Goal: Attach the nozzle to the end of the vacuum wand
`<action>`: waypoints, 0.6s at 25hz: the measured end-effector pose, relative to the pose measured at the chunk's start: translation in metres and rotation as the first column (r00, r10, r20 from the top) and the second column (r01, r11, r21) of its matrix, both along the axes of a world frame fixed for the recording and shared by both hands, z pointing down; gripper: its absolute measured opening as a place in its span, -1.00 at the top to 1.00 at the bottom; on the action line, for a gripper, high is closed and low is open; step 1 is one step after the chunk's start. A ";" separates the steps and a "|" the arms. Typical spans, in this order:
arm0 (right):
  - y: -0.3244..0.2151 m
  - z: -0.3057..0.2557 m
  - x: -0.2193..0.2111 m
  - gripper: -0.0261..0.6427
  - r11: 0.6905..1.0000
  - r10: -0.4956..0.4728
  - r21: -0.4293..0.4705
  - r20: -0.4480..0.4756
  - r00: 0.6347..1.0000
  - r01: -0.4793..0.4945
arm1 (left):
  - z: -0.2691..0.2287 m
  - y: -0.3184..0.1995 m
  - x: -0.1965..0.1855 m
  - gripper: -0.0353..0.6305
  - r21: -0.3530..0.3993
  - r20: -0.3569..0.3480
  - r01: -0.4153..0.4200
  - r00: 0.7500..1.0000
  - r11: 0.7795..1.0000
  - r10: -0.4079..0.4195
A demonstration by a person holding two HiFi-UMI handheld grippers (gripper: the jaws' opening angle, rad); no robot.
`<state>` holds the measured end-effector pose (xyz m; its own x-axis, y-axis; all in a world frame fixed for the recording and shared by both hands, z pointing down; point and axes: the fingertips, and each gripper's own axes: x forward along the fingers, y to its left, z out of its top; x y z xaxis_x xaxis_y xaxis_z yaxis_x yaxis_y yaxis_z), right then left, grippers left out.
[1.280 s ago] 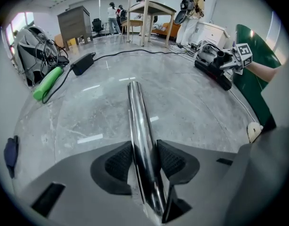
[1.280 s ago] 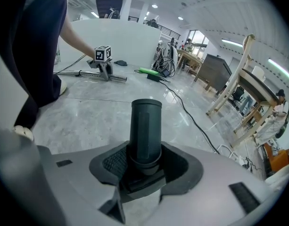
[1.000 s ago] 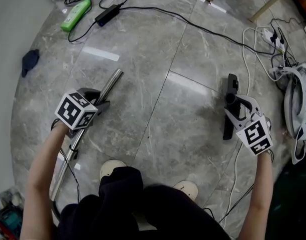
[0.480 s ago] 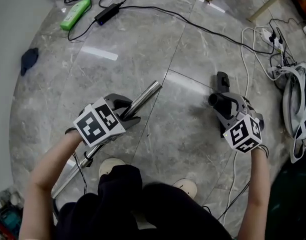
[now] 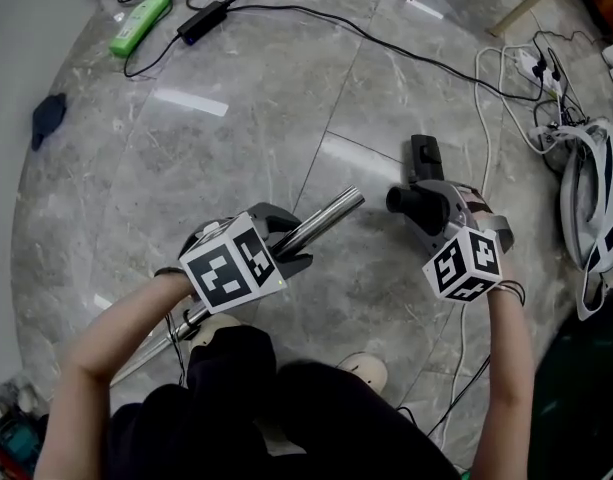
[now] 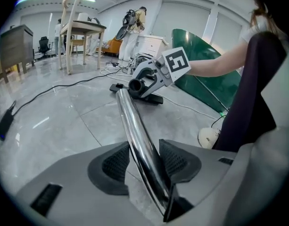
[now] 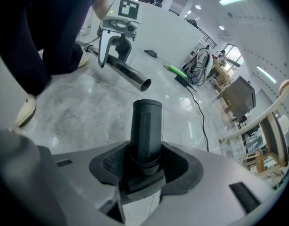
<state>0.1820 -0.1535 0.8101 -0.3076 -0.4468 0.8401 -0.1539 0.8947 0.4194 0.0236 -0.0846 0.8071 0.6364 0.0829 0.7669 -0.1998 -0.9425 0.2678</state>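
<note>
A chrome vacuum wand (image 5: 323,222) runs through my left gripper (image 5: 286,236), and its open end is lifted off the floor toward the right. The jaws have just been opening slightly, but the pads still hold the wand (image 6: 135,131) between them. My right gripper (image 5: 441,208) is shut on a black nozzle (image 5: 416,190). The nozzle's round socket faces the wand's end across a short gap. In the right gripper view the nozzle (image 7: 145,126) stands between the pads and the wand's mouth (image 7: 143,84) lies just beyond. The nozzle's floor end is hidden there.
Grey marble floor all around. A green bottle (image 5: 139,20) and a black power adapter (image 5: 200,21) with its cable lie at the far left. White cables and a power strip (image 5: 539,68) sit at the right by a white appliance (image 5: 596,218). The person's shoe (image 5: 364,370) is below.
My left gripper swung the wand's end up and to the right, toward the nozzle. My right gripper shifted left and rolled, which turned the nozzle's socket to face the wand.
</note>
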 end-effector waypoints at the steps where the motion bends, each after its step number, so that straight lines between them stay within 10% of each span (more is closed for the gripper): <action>1: 0.002 0.002 -0.003 0.32 1.000 -0.026 0.003 -0.019 0.999 0.026 | -0.002 0.001 0.002 0.30 -0.003 -0.011 -0.004 1.000 1.000 0.004; 15: -0.008 -0.001 -0.035 0.32 0.990 -0.142 0.019 -0.021 0.990 0.142 | -0.011 0.003 0.013 0.30 -0.021 -0.021 -0.028 0.999 0.999 0.028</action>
<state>0.1467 -0.1620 0.8096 -0.3529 -0.4170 0.8376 -0.0172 0.8980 0.4397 0.0368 -0.0821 0.7963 0.6493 0.1172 0.7514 -0.1674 -0.9418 0.2916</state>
